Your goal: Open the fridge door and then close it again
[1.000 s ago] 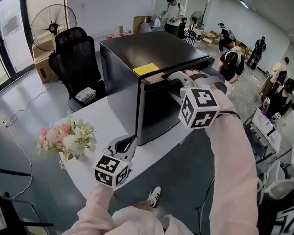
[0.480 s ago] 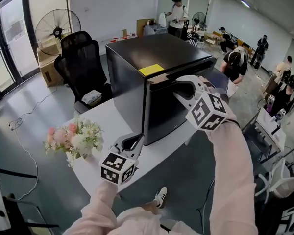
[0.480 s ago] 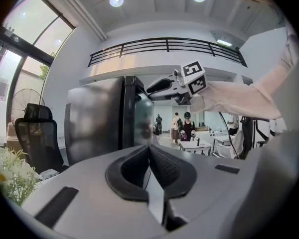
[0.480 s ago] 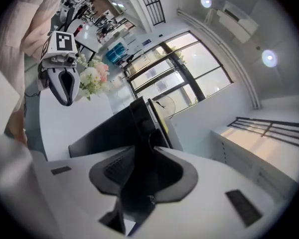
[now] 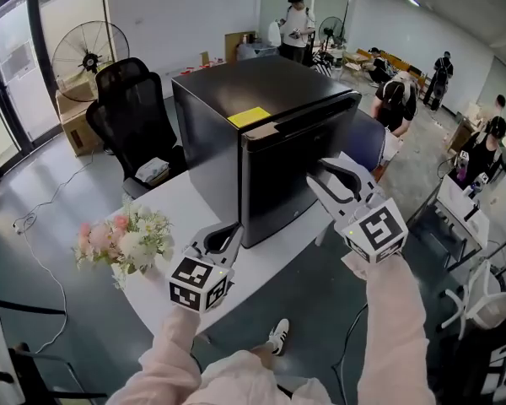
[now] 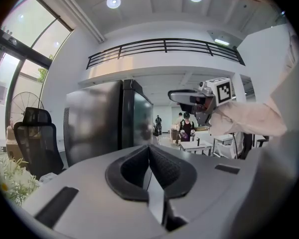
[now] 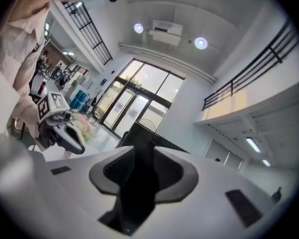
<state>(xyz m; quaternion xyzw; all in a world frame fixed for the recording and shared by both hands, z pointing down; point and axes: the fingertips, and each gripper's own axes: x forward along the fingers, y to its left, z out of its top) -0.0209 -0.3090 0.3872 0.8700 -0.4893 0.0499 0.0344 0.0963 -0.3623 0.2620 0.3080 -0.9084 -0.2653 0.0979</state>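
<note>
On white table (image 5: 177, 201): black mini-fridge (image 5: 261, 91), door (image 5: 278, 180) looks shut, facing operator. R gripper (image 5: 317, 174) hangs just in front of door, not touching; jaws apart, have just been opening, nothing btw them. L gripper (image 5: 234, 229) low over table nr fridge's front corner; jaws together, empty. Risks, my judgement: seal not fully seated w/o a firm push; a hard pull on door could slide fridge along table; L arm could clip flower bouquet (image 5: 122, 239).
</note>
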